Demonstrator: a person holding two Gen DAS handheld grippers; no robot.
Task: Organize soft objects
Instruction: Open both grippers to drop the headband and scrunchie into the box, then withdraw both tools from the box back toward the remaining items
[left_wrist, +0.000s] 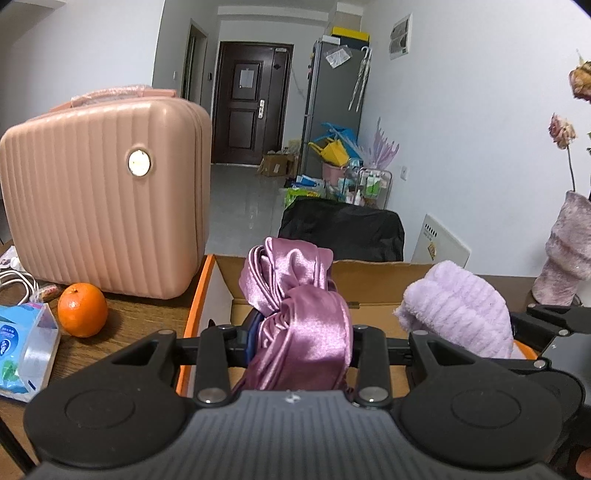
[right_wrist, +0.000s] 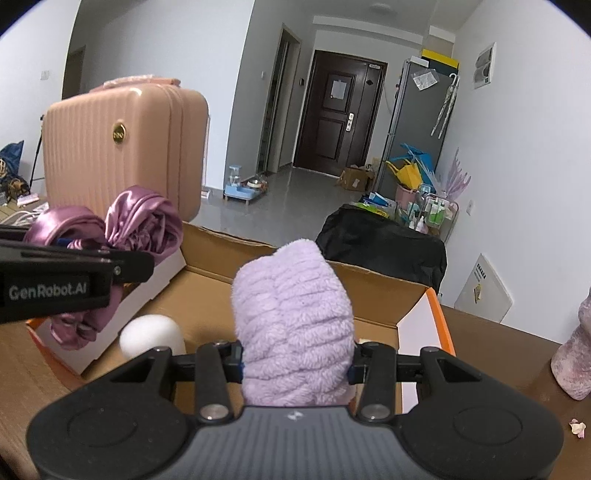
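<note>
A pink suitcase was seen at ten o'clock, standing on the table. An open cardboard box lay below both grippers. A satin cloth was clamped in the left gripper over the box. A fluffy lilac towel was pinched in the right gripper, at twelve o'clock. An orange sat at nine o'clock.

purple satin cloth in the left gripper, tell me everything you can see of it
The purple satin cloth is shiny, smooth-looking fabric, bunched and twisted into a knotted bundle. The left gripper is shut on it, folds bulging above the jaws and a tail hanging below. It is held over the left side of the open cardboard box.
</note>
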